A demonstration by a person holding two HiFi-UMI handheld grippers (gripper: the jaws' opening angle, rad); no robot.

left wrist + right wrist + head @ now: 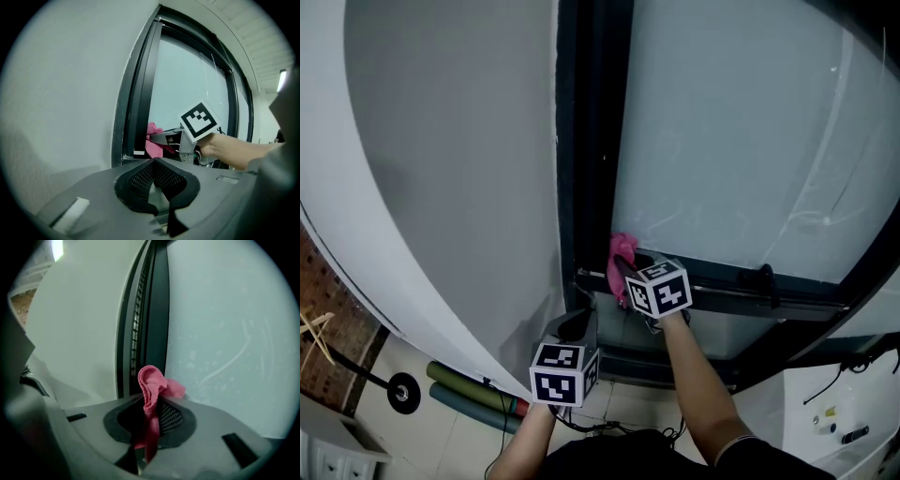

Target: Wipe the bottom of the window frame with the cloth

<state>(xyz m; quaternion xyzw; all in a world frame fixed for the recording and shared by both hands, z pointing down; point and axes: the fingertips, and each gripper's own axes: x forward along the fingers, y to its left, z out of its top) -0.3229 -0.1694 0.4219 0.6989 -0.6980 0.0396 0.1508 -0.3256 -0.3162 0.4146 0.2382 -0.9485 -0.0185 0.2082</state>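
A pink cloth (620, 255) is bunched at the bottom-left corner of the dark window frame (731, 296), where the upright post meets the bottom rail. My right gripper (626, 269) is shut on the pink cloth (152, 380), which sticks up between its jaws against the glass (225, 324). My left gripper (577, 324) hangs lower and to the left, near the white wall (450, 169), apart from the frame. In the left gripper view its jaws (154, 162) meet with nothing between them, and the cloth (153, 144) and right gripper (165, 138) show ahead.
A black handle (766, 278) sits on the bottom rail to the right. On the floor below lie green and teal rolls (469, 394) and a black round object (403, 392). A white surface with small items (834, 422) is at bottom right. Brick wall (323, 300) stands left.
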